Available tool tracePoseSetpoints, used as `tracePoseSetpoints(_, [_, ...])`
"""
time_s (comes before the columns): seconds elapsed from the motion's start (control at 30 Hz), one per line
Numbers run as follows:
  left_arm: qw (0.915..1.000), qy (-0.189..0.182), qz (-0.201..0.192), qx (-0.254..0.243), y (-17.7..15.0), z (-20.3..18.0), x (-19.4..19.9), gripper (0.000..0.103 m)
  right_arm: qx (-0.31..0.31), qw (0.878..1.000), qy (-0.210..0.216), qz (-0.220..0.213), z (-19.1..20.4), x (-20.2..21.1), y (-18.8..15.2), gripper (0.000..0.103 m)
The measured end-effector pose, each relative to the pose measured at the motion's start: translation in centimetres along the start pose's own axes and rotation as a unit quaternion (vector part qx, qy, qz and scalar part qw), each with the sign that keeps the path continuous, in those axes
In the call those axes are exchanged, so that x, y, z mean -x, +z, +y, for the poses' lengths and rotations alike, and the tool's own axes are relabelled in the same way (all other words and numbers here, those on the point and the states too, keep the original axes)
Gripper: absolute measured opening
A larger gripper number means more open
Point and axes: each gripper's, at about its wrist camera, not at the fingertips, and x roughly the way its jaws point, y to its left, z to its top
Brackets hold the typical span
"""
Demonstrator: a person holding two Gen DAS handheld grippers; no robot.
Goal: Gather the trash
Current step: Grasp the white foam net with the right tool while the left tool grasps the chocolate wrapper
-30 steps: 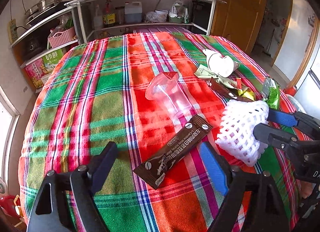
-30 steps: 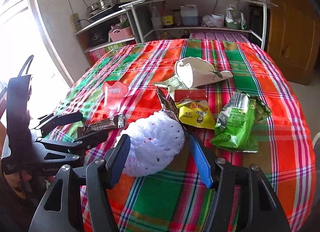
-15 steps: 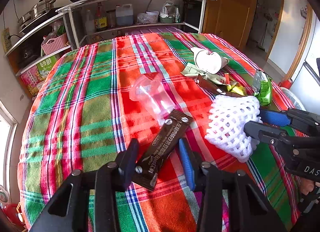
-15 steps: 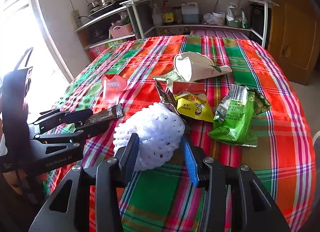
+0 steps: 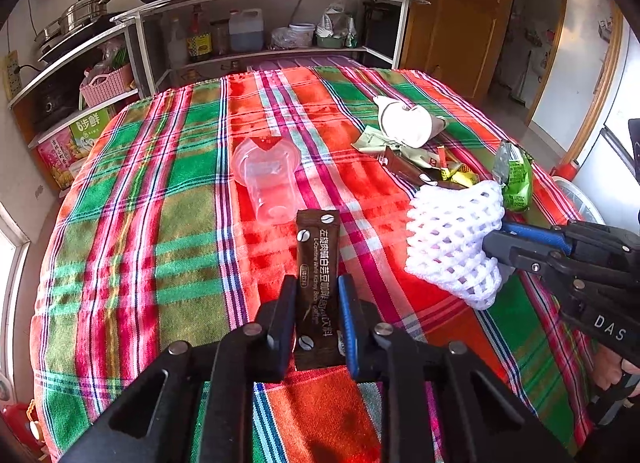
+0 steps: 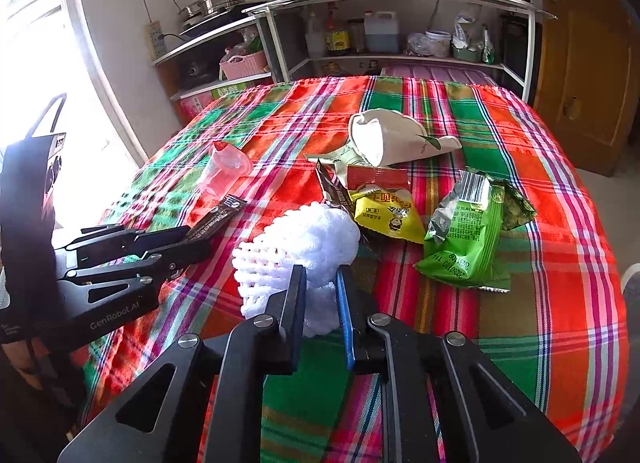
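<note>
Left wrist view: the left gripper [image 5: 318,305] is closed on the near end of a brown coffee sachet [image 5: 317,263], which runs out from the fingers toward 12 o'clock over the plaid table [image 5: 132,231]. Only the lower part of the sachet is pinched, so it could slide out if it is swung quickly, its film looking slick. The right gripper [image 6: 320,295] is clamped on the near edge of a white foam net [image 6: 298,249], seen at 3 o'clock in the left view. The net is soft and open-meshed; a thin bite could be lost, or the mesh could snag the wrappers touching it at its far side and drag them along. Both tools are held low and nearly level over the near edge of the table, pointing inward, the left one at 9 o'clock in the right wrist view. Uncollected are a clear plastic cup [image 5: 266,179], a paper cup [image 6: 384,139], a yellow packet [image 6: 386,215] and a green packet [image 6: 466,239]. No bin is visible.
</note>
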Motion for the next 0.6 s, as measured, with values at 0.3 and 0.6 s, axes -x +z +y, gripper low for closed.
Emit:
tracePoseSetpoints(0.3, [0.9998,-0.003,-0.015,0.010,-0.2,-0.2,1.6,0.021,-0.010,1.000,0.004,-0.017,-0.4,1.3,-0.2,0.011])
tracePoseSetpoints(0.6, [0.9994,-0.015,-0.031,0.000,0.1,-2.1,3.3,0.022,-0.025,0.999,0.004,-0.044,-1.8,3.8,-0.9,0.010])
